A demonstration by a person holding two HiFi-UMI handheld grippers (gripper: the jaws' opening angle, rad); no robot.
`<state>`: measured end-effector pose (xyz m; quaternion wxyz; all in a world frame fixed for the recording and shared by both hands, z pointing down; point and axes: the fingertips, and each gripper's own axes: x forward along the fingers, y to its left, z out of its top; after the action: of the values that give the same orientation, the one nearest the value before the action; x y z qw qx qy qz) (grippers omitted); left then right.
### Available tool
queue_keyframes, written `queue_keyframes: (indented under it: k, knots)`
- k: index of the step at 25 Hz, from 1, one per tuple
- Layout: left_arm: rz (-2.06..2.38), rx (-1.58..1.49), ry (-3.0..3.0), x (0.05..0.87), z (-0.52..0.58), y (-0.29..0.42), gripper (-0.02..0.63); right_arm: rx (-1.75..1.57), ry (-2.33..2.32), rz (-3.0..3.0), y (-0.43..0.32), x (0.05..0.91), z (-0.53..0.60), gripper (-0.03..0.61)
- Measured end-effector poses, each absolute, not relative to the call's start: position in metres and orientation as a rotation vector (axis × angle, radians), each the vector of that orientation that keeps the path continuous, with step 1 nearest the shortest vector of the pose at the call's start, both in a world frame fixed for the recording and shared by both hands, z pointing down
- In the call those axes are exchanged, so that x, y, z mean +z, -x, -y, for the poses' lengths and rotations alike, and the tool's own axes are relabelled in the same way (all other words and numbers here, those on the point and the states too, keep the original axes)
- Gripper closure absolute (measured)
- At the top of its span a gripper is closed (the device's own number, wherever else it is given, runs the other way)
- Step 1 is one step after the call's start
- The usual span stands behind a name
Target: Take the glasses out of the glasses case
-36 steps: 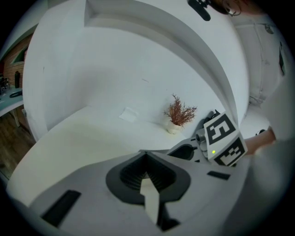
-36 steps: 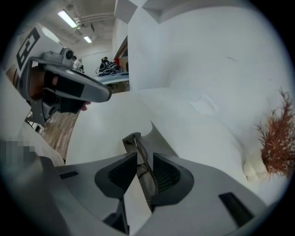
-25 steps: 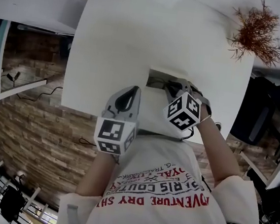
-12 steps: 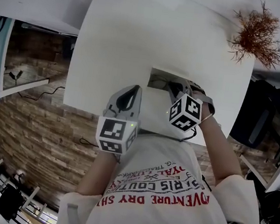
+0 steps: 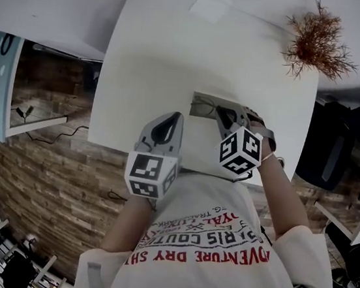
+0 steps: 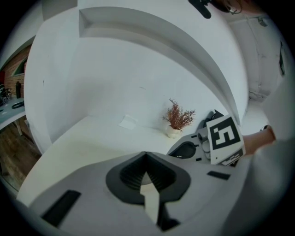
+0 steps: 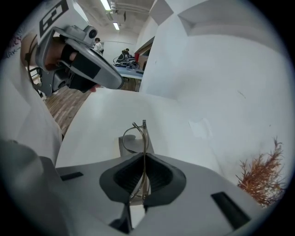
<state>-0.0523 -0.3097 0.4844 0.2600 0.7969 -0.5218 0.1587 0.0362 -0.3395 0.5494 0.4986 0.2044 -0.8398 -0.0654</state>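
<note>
Thin wire-framed glasses (image 7: 139, 132) stand edge-on between the jaws of my right gripper (image 7: 144, 156), which is shut on them. Just beyond the jaws, a grey end of the glasses case (image 7: 128, 144) shows under the glasses. In the head view the pale case (image 5: 201, 139) lies on the white table (image 5: 150, 70), its dark open end toward the far side, with the right gripper (image 5: 221, 112) over that end. My left gripper (image 5: 172, 116) sits just left of the case, jaws shut (image 6: 145, 156), with nothing visible between them.
A dried reddish plant (image 5: 318, 43) in a small pot stands at the table's far right corner. A white card (image 5: 211, 7) lies at the far edge. The near table edge (image 5: 133, 146) runs below the left gripper. Wooden floor lies beyond.
The head view has shifted a little. Both grippers stay at about the same places by the case, the right one still over its open end.
</note>
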Motion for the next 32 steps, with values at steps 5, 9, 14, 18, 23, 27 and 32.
queue_keyframes:
  k: [5, 9, 14, 18, 23, 27, 32]
  knots:
    - [1.381, 0.428, -2.244, 0.465, 0.307, 0.050, 0.617, -0.123, -0.626, 2.065, -0.037, 0.524, 0.329, 0.554]
    - [1.363, 0.411, -2.323, 0.447, 0.306, 0.051, 0.617, -0.062, -0.802, 2.109, -0.041, 0.498, 0.324, 0.554]
    - [1.356, 0.384, -2.394, 0.427, 0.305, 0.057, 0.617, -0.015, -1.029, 2.163, -0.044, 0.460, 0.318, 0.554]
    - [1.349, 0.362, -2.449, 0.413, 0.307, 0.060, 0.617, 0.052, -1.233, 2.241, -0.044, 0.427, 0.317, 0.554]
    - [1.336, 0.322, -2.515, 0.399, 0.304, 0.063, 0.617, 0.188, -1.384, 2.319, -0.044, 0.407, 0.310, 0.554]
    - [1.340, 0.285, -2.555, 0.386, 0.303, 0.068, 0.617, 0.222, -1.465, 2.341, -0.044, 0.398, 0.306, 0.554]
    - [1.342, 0.267, -2.570, 0.379, 0.305, 0.073, 0.617, 0.265, -1.586, 2.335, -0.046, 0.388, 0.305, 0.554]
